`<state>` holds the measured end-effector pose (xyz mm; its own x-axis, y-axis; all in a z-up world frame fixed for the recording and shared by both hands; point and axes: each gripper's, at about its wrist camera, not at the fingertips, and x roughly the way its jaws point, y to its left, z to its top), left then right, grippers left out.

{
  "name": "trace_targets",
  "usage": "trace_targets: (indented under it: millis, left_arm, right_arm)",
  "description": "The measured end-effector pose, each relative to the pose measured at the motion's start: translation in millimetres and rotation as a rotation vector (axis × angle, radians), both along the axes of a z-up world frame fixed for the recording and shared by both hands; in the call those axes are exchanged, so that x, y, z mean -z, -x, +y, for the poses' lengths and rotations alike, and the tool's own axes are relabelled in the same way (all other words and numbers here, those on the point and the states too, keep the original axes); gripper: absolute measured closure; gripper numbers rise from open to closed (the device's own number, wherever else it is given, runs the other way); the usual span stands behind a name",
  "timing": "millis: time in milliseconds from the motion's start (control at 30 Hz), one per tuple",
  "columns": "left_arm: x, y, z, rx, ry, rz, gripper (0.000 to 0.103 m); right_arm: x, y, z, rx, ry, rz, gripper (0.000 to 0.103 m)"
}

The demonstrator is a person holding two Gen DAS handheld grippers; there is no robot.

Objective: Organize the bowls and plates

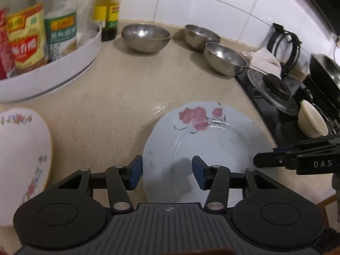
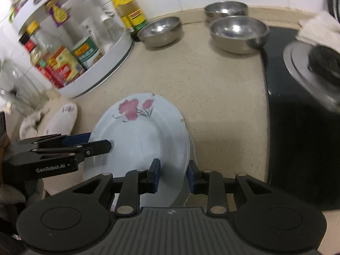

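Plate duty is centring on a pale blue plate (image 1: 204, 136) with a pink flower print, lying on the beige counter (image 1: 119, 97). The left gripper (image 1: 166, 173) is standing open, its blue pads straddling the plate's near left rim without pressing it. The right gripper (image 2: 173, 175) is straddling the plate's right rim with its jaws narrow; whether the pads are pressing I cannot tell. Three steel bowls (image 1: 146, 37) are sitting near the tiled wall, beside a white condiment rack (image 1: 63, 63).

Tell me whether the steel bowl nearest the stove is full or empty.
Empty: the steel bowl shows only bare, shiny metal inside in both wrist views.
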<state>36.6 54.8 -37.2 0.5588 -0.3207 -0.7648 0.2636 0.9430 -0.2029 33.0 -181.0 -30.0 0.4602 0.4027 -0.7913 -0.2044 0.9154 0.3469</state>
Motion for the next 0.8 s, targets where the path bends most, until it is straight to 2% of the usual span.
trace_targets:
  millis: [167,433,567,800]
  left_arm:
    - [-0.6,5.0,-3.3,-0.046,0.002,-0.008,0.046]
    - [-3.9,14.6,-1.2,-0.092,0.021,-0.039,0.047]
    - [-6.0,19.7,2.6,-0.132,0.028,-0.048,0.047]
    - [-14.3,29.6,15.1,-0.228,0.03,-0.074,0.045]
  right_arm:
    - [-2.1,-0.9,7.2,-0.06,0.041,-0.022,0.061]
    - [-2.0,-0.7,9.2,-0.122,0.111,-0.047,0.061]
    - [-9.6,2.9,12.1,-0.17,0.11,-0.099,0.061]
    - [-10.3,-8.4,7.3,-0.166,0.102,-0.101,0.061]
